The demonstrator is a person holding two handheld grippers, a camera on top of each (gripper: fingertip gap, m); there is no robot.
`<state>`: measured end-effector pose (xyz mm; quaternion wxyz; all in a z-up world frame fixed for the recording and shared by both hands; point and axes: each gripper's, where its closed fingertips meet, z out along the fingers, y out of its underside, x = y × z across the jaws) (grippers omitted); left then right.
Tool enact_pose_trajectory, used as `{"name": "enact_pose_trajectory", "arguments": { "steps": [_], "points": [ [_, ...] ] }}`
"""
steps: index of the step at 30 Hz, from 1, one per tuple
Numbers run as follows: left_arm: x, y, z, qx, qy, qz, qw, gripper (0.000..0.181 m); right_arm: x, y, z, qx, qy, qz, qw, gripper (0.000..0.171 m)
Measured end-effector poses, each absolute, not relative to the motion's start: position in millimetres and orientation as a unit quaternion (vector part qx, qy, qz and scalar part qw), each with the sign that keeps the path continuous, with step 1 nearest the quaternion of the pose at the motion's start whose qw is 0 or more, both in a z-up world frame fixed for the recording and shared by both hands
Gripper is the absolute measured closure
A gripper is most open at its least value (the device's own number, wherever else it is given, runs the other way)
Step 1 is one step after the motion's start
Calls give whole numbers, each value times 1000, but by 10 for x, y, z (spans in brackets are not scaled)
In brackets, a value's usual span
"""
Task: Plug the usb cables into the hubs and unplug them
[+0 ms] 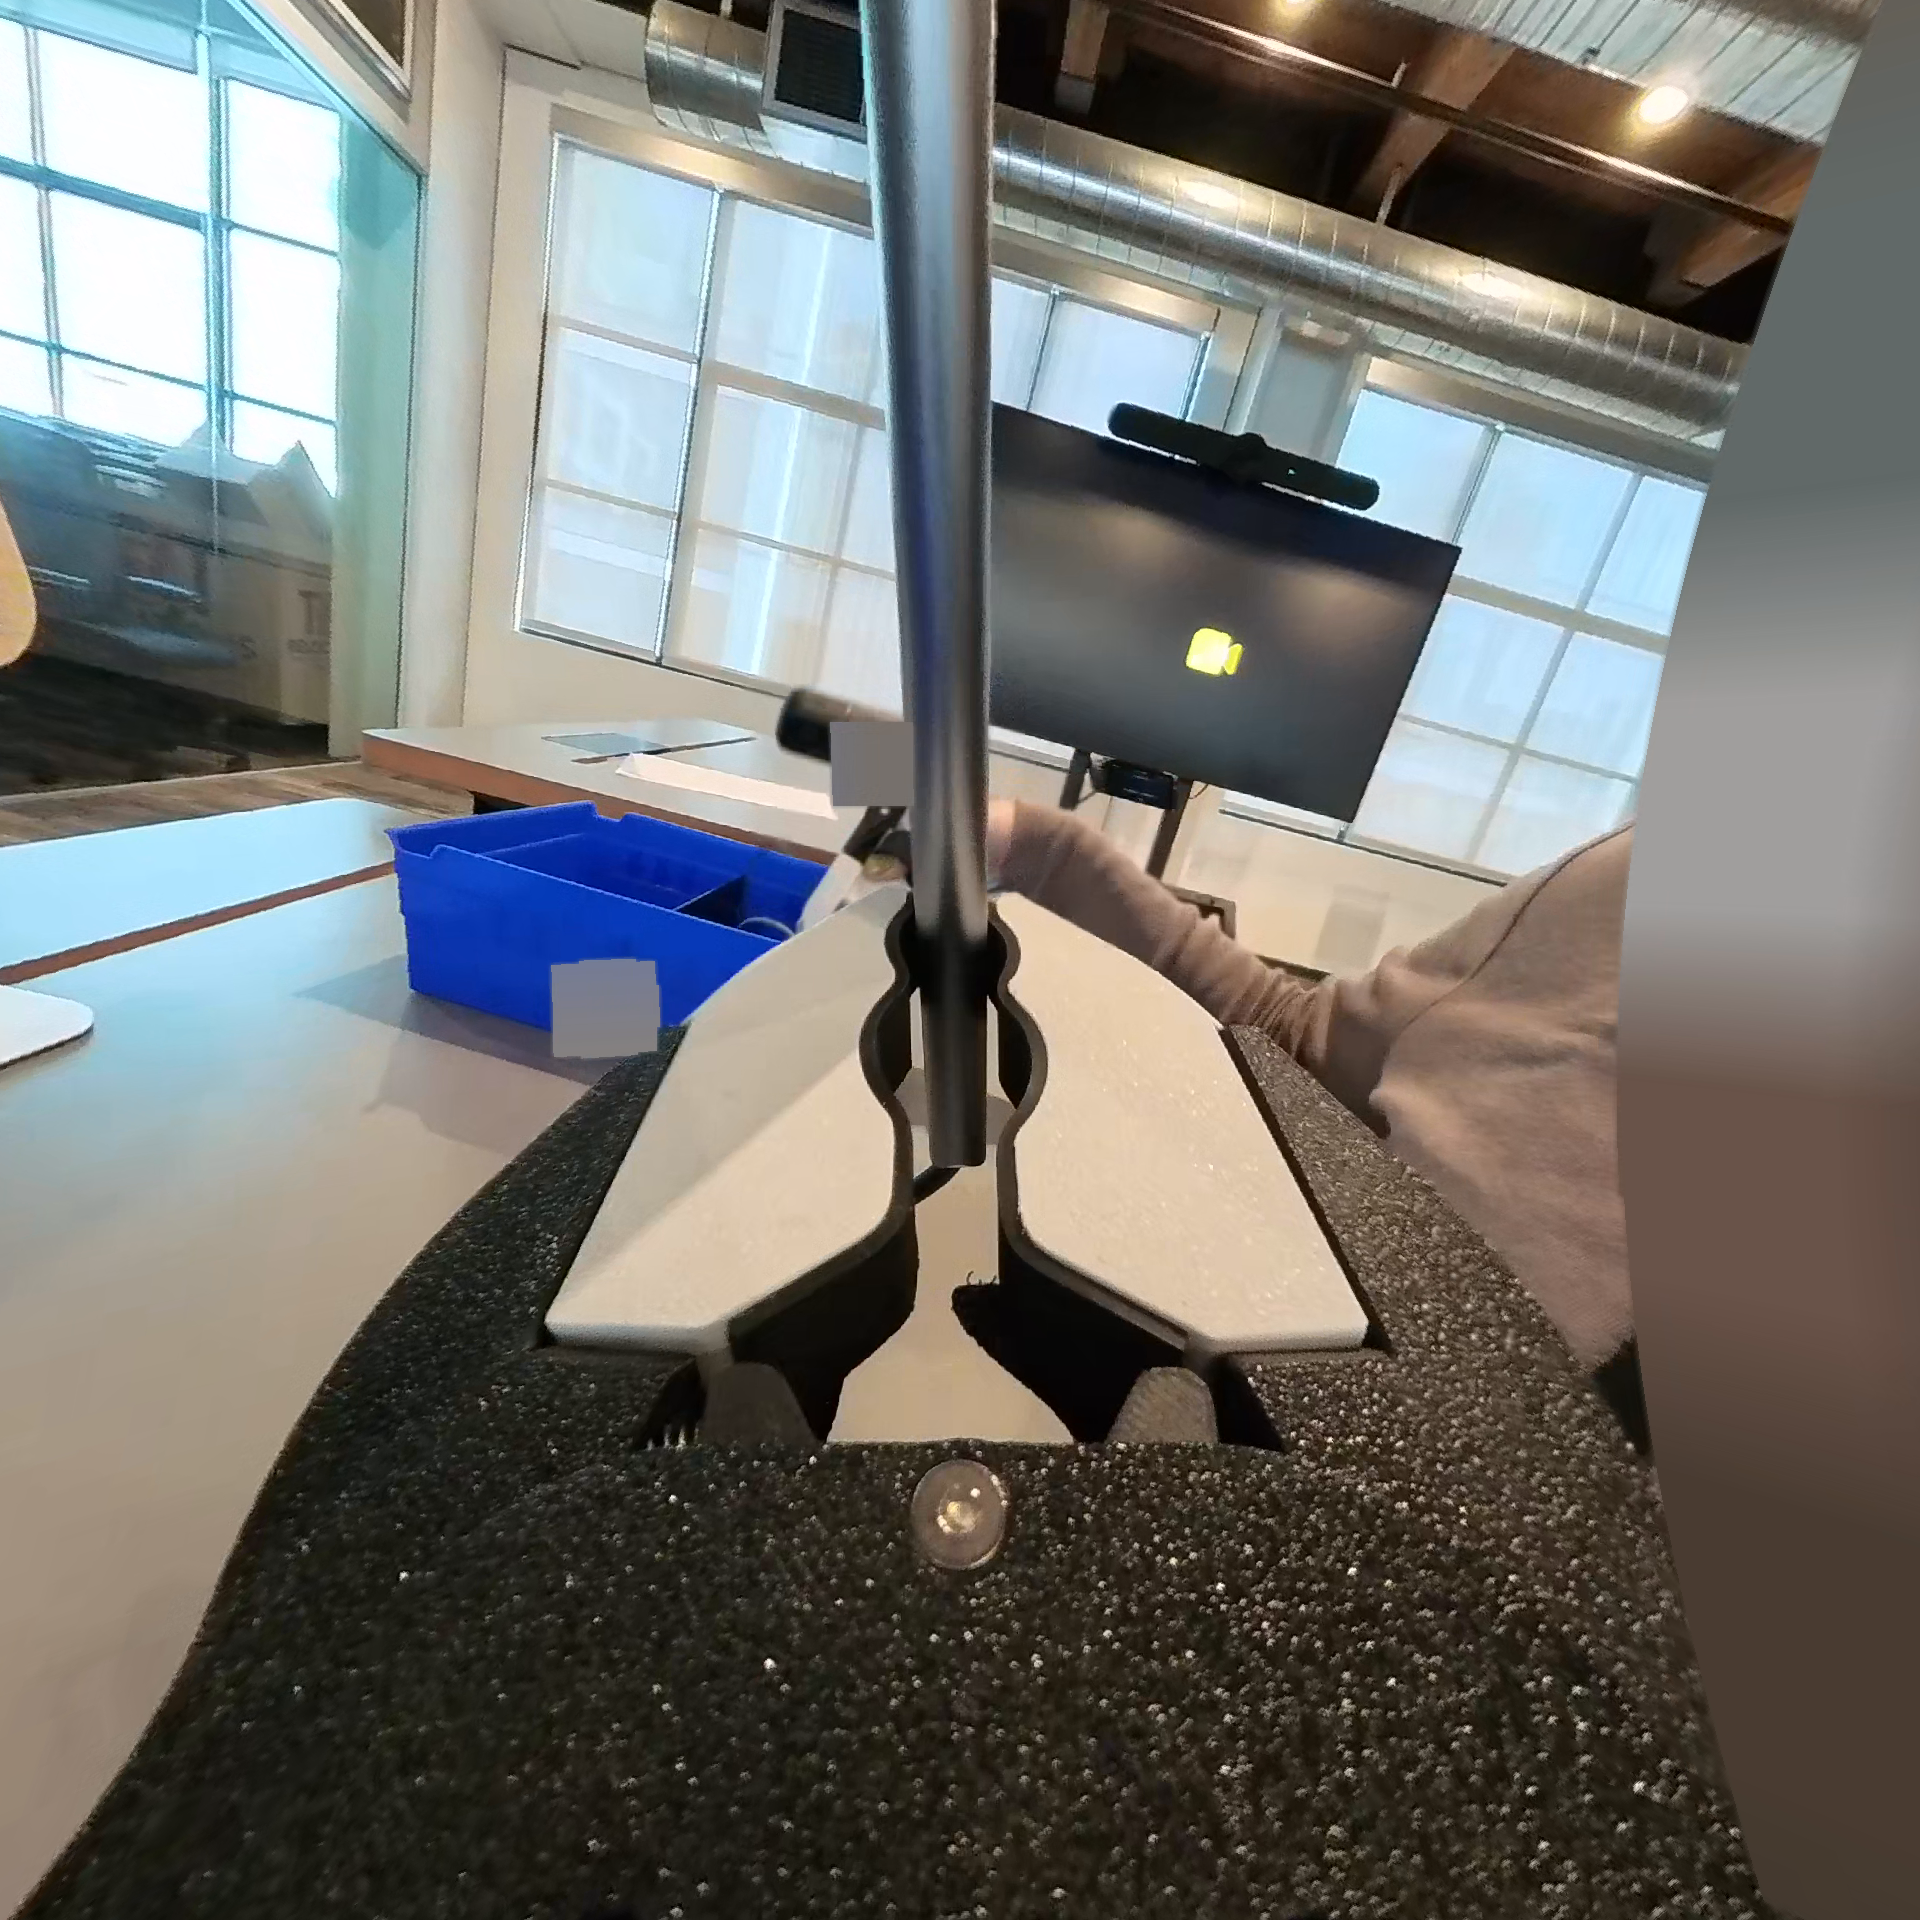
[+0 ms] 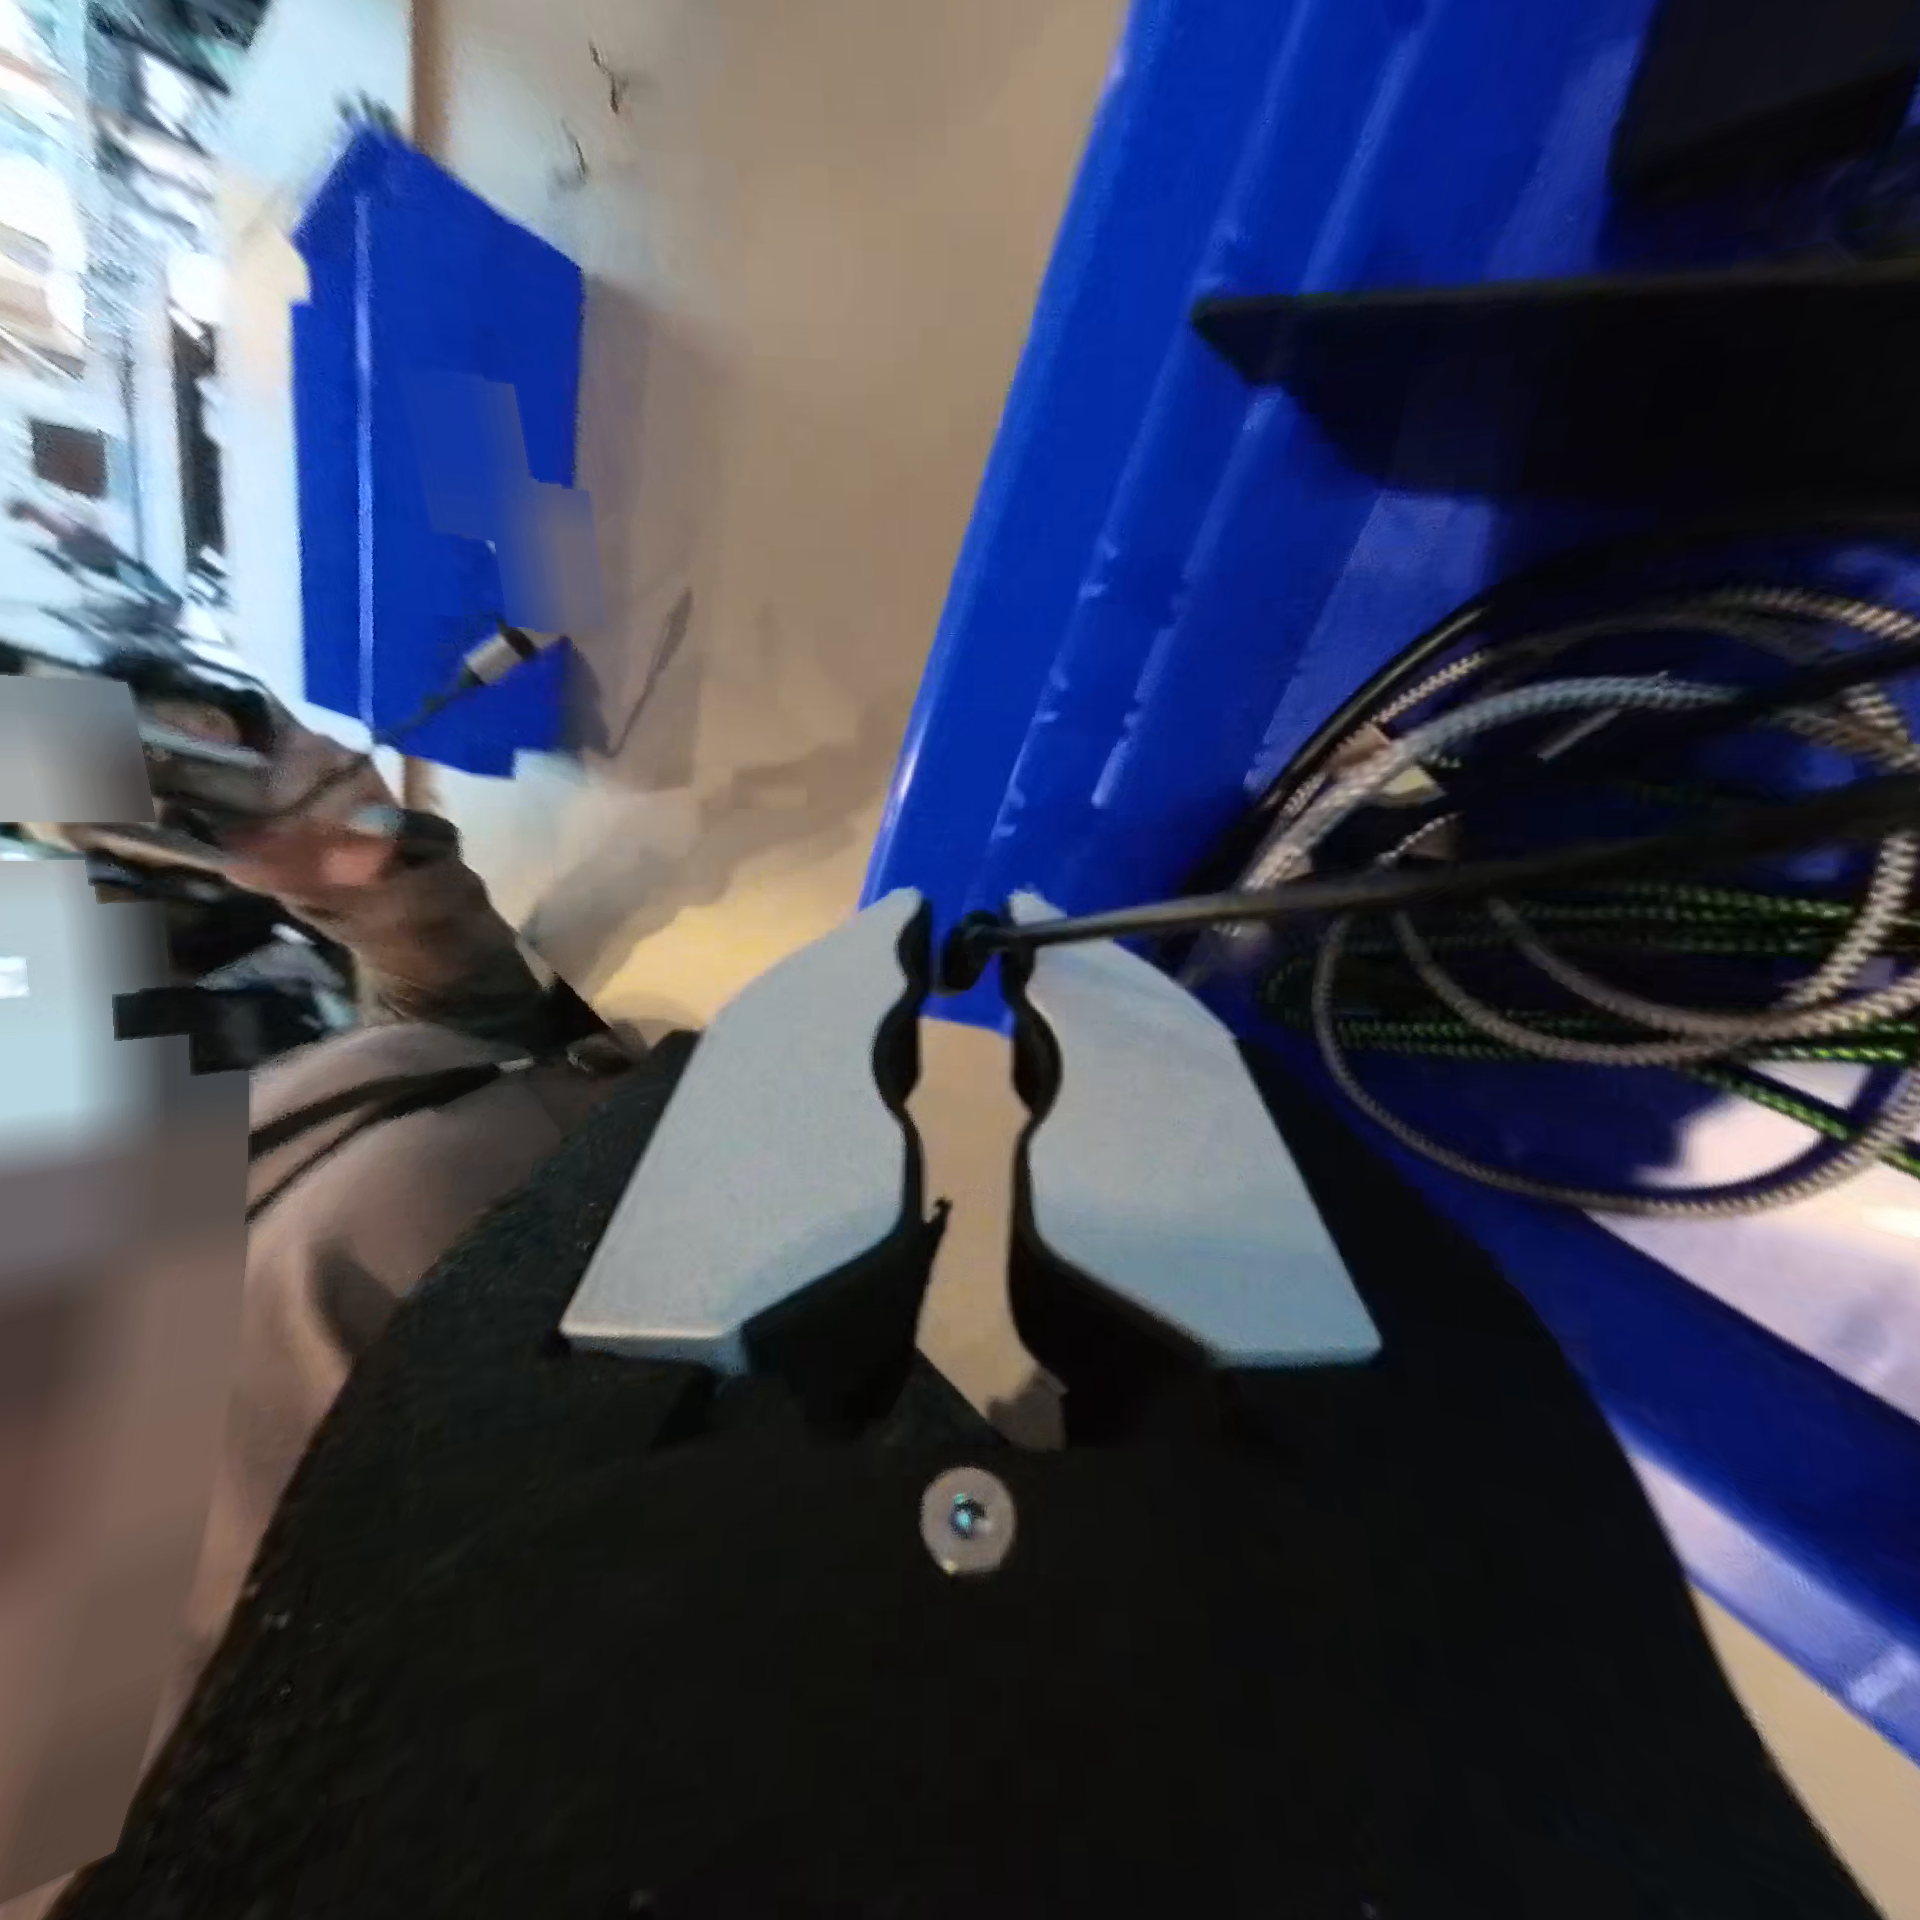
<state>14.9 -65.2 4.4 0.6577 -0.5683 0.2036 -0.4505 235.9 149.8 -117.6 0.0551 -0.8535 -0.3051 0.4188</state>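
Observation:
My left gripper [image 1: 948, 914] is shut on a thin grey metal hub [image 1: 930, 520] that stands upright, edge-on, and runs out of the top of the view. A black lead shows at its lower end. My right gripper [image 2: 966, 935] is at the rim of a blue bin [image 2: 1091, 623], tips shut on a thin black cable [image 2: 1351, 883] that runs taut into the bin. Several braided grey and green-black cables [image 2: 1558, 987] lie coiled there. In the left wrist view the bin [image 1: 499, 925] sits behind the hub, with a sleeved arm [image 1: 1143, 894] reaching to it.
A black divider [image 2: 1558, 384] splits the bin. A second blue bin [image 2: 416, 468] with a silver-tipped cable [image 2: 494, 655] over its edge stands farther off. The grey table [image 1: 208, 1143] holds a white object [image 1: 31, 1023] at its left edge. A dark screen [image 1: 1195, 623] stands behind. The left gripper's tips are roughly 35 centimetres from the right gripper's.

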Motion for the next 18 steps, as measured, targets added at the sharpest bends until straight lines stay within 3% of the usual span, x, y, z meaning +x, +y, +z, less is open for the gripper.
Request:
{"name": "enact_pose_trajectory", "arguments": {
  "steps": [3, 6, 14, 18],
  "points": [
    [116, -639, 42, -568, 197, -450, 660, 171, 2315, 1644, -1177, -849, -259, 455, 76, 106],
    [89, -614, 20, -569, 189, -454, 659, 170, 2324, 1674, -1067, -847, -272, 437, 134, 82],
    [32, -530, -43, -570, 161, -466, 657, 171, 2438, 1734, -498, -827, -341, 275, 352, 64],
    [94, -526, -81, -573, 166, -480, 644, 170, 1661, 998, 108, -660, -464, 392, 442, 88]
  ]
}}
